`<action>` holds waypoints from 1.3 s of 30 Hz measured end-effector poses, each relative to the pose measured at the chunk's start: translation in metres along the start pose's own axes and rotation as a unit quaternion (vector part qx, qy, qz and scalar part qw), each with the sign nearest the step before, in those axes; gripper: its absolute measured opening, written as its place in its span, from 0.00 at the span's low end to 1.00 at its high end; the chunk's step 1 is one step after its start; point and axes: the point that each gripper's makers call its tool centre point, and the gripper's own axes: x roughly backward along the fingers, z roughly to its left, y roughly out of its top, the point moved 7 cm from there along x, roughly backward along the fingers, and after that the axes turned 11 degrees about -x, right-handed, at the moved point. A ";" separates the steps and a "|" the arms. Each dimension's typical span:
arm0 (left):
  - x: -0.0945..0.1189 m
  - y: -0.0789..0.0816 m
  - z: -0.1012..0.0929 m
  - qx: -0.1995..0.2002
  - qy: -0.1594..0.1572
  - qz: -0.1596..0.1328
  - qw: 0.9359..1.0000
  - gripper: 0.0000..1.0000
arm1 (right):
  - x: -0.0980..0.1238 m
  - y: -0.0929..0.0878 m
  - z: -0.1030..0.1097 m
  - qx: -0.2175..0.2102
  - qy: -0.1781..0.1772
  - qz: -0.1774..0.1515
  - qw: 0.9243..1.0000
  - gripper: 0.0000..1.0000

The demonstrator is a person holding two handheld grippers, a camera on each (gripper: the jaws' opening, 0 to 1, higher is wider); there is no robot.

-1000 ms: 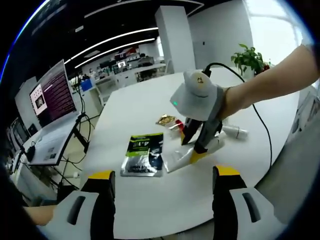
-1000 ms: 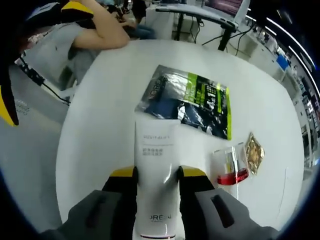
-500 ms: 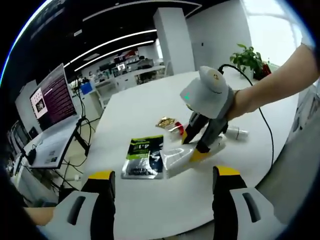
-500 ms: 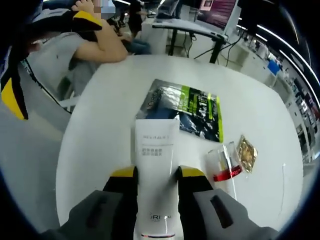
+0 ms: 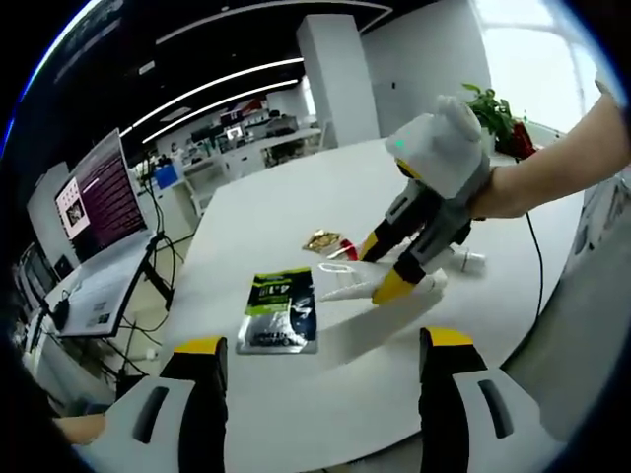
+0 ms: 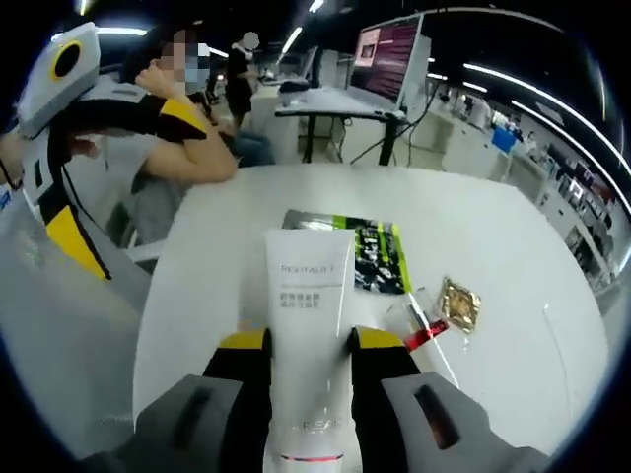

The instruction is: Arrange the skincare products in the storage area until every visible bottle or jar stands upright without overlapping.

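Observation:
My right gripper [image 6: 308, 347] is shut on a white skincare tube [image 6: 306, 296] and holds it off the round white table [image 6: 197, 296], tilted, its flat end away from me. In the left gripper view that right gripper [image 5: 383, 268] carries the tube [image 5: 347, 289] above the table [image 5: 296, 394]. A green-and-black sachet [image 5: 281, 310] [image 6: 373, 254] lies flat. A clear tube with a red band [image 6: 419, 320] [image 5: 340, 252] and a gold packet [image 6: 460, 304] [image 5: 322, 239] lie beside it. A small white bottle [image 5: 463, 259] lies on its side. My left gripper [image 5: 320, 389] is open near the table edge.
The left gripper [image 6: 123, 177] rises at the left of the right gripper view. A person [image 6: 187, 128] sits beyond the table. A monitor on a stand [image 5: 94, 192] [image 6: 386, 59] is nearby. A potted plant [image 5: 493, 110] stands at the far side.
My right gripper has lifted the white tube off the table and tipped it upward. The sachet, clear tube and gold packet stay where they were. The left gripper stays open.

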 end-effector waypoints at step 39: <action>-0.034 0.071 -0.052 0.029 -0.096 -0.058 0.993 0.76 | 0.081 -0.023 0.021 -0.096 -0.067 -0.136 0.984 0.29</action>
